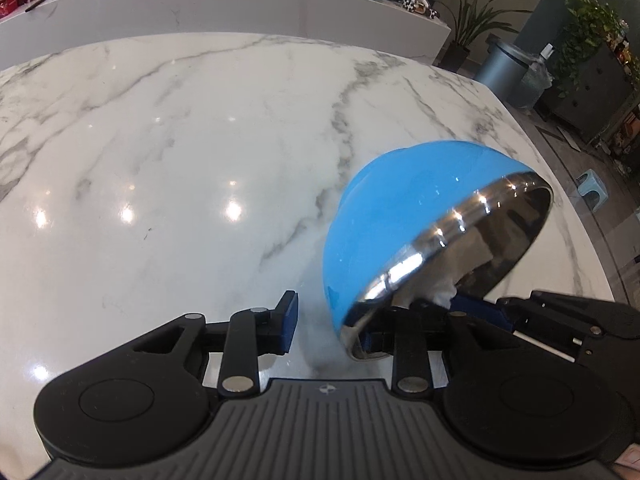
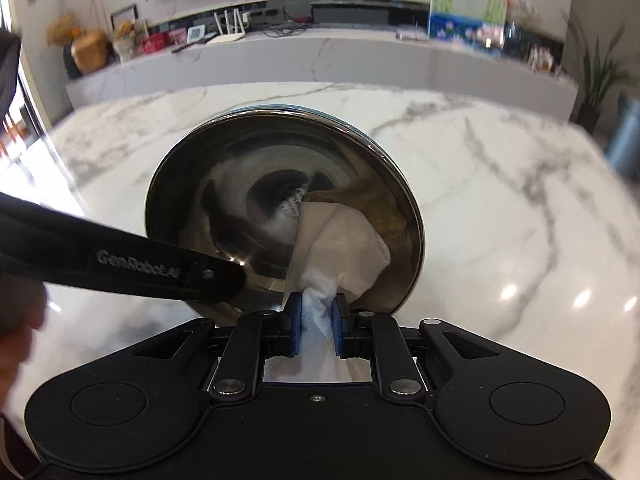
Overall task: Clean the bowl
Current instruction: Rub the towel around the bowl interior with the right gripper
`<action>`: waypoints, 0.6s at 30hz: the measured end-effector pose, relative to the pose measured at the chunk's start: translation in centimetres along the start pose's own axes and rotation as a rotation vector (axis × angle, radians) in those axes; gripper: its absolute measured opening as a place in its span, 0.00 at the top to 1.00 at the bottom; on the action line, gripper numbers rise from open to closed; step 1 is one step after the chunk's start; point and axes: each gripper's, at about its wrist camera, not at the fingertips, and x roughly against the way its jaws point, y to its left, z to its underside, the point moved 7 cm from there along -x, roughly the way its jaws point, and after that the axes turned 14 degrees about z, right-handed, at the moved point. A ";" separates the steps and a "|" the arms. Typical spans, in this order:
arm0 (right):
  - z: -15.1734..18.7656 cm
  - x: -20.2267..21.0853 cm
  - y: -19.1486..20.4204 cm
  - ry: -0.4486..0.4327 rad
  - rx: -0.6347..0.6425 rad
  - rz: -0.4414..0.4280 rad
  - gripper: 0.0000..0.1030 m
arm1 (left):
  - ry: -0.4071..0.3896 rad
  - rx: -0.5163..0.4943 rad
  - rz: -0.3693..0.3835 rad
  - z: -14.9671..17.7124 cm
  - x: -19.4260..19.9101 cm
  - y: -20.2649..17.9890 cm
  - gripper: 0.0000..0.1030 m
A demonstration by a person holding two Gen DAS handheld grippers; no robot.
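Two grippers meet at one bowl (image 1: 396,216) above a white marble counter (image 1: 160,152). Seen from the left wrist view, the bowl is blue outside and shiny steel inside, tipped on its side with the opening turned to the right and its rim low in front of the left gripper (image 1: 328,320). That gripper's left finger stands clear on the counter side, well apart from the bowl; its right finger is hidden behind the bowl's rim, so the fingers are spread wide and whether they pinch the rim cannot be told. The right wrist view looks straight into the bowl's mirrored inside. The right gripper (image 2: 316,320) is closed narrowly on a bunched white paper towel (image 2: 340,244), which fans out past the blue pads (image 2: 295,316) and lies against the lower right part of the inner wall. The left gripper's black body crosses the lower left of that view and reaches the bowl's near edge. A long marble shelf (image 2: 320,60) with small items runs behind the counter.
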 end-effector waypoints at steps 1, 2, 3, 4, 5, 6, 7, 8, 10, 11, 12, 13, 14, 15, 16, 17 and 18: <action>0.0 -0.1 -0.1 0.008 -0.016 -0.015 0.87 | 0.002 -0.001 0.001 0.0 -0.1 -0.1 0.72; -0.1 -0.1 -0.1 0.015 -0.030 -0.027 0.87 | 0.004 -0.002 0.005 0.1 -0.1 -0.1 0.72; -0.1 -0.1 -0.2 0.019 -0.037 -0.032 0.87 | 0.007 -0.003 0.009 0.1 -0.1 -0.2 0.74; -0.1 -0.1 -0.2 0.020 -0.038 -0.033 0.87 | 0.011 -0.004 0.011 0.1 -0.1 -0.2 0.76; -0.1 0.0 -0.2 0.018 -0.034 -0.031 0.87 | 0.014 -0.006 0.012 0.1 -0.1 -0.2 0.77; -0.1 0.1 -0.2 0.017 -0.030 -0.030 0.87 | 0.017 -0.008 0.013 0.1 -0.1 -0.2 0.79; -0.2 0.1 -0.1 0.013 -0.022 -0.028 0.87 | 0.021 -0.012 0.013 0.1 -0.1 -0.3 0.81; -0.2 0.1 -0.1 0.012 -0.018 -0.027 0.87 | 0.025 -0.019 0.010 0.2 -0.1 -0.4 0.82; -0.3 0.1 0.1 0.005 0.000 -0.022 0.87 | 0.030 -0.036 0.000 0.2 -0.1 -0.6 0.83; -0.3 0.0 0.1 0.002 0.006 -0.021 0.87 | 0.030 -0.043 -0.003 0.2 -0.1 -0.6 0.84; -0.3 0.0 0.2 -0.001 0.018 -0.015 0.87 | 0.031 -0.050 -0.006 0.2 -0.1 -0.7 0.84; -0.3 0.0 0.3 -0.002 0.024 -0.011 0.87 | 0.031 -0.057 -0.009 0.2 -0.1 -0.8 0.84; -0.4 0.0 0.4 -0.004 0.029 -0.008 0.87 | 0.033 -0.061 -0.011 0.2 0.0 -0.8 0.84; -0.4 0.0 0.4 -0.006 0.033 -0.004 0.87 | 0.034 -0.063 -0.012 0.2 0.0 -0.9 0.85; -0.4 0.0 0.4 -0.008 0.037 0.000 0.87 | 0.035 -0.066 -0.013 0.2 0.0 -0.9 0.85; -0.4 0.0 0.5 -0.013 0.046 0.009 0.87 | 0.036 -0.069 -0.014 0.2 0.0 -1.0 0.85; -0.4 0.1 0.5 -0.018 0.056 0.018 0.87 | 0.037 -0.071 -0.015 0.2 0.0 -1.0 0.85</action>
